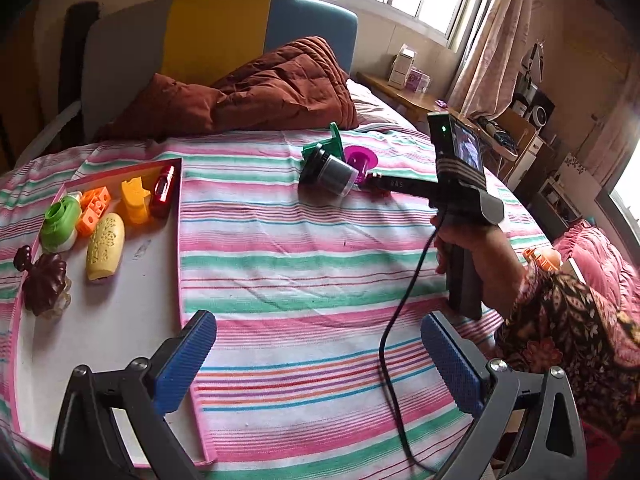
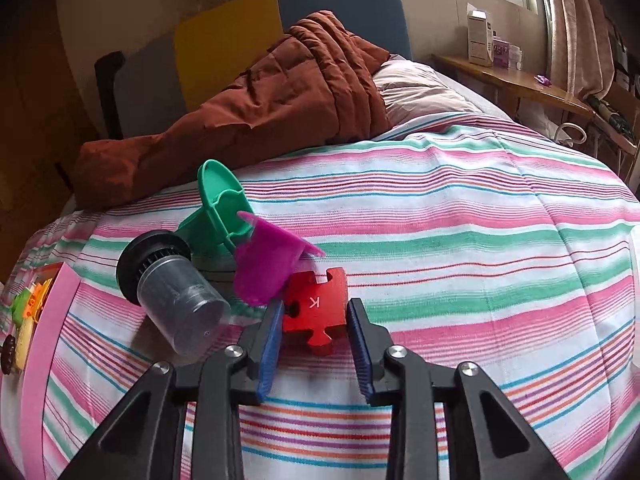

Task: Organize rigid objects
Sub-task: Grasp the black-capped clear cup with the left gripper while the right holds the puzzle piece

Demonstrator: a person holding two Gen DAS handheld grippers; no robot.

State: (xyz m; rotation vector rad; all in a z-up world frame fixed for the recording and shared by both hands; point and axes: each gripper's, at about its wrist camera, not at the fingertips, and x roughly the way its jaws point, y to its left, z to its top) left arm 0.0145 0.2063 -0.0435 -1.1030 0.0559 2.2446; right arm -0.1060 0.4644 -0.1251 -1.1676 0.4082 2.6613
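Observation:
A red puzzle piece (image 2: 316, 308) marked K lies on the striped bedspread between the fingers of my right gripper (image 2: 314, 312); the jaws stand on either side of it, and I cannot tell whether they touch it. Just left of it are a purple cup (image 2: 264, 268), a green scoop (image 2: 218, 208) and a clear jar with a black lid (image 2: 172, 292). The left wrist view shows that cluster (image 1: 336, 168) far ahead. My left gripper (image 1: 316, 344) is open and empty, low over the bed beside a pink-rimmed tray (image 1: 178, 240) holding several toys.
The tray holds a yellow embossed piece (image 1: 106, 246), an orange block (image 1: 94, 208), a green ring toy (image 1: 60, 224), a red toy (image 1: 163, 190) and a dark brown piece (image 1: 44, 282). A brown quilt (image 1: 248, 88) lies behind. A cable (image 1: 400, 320) trails from the right handle.

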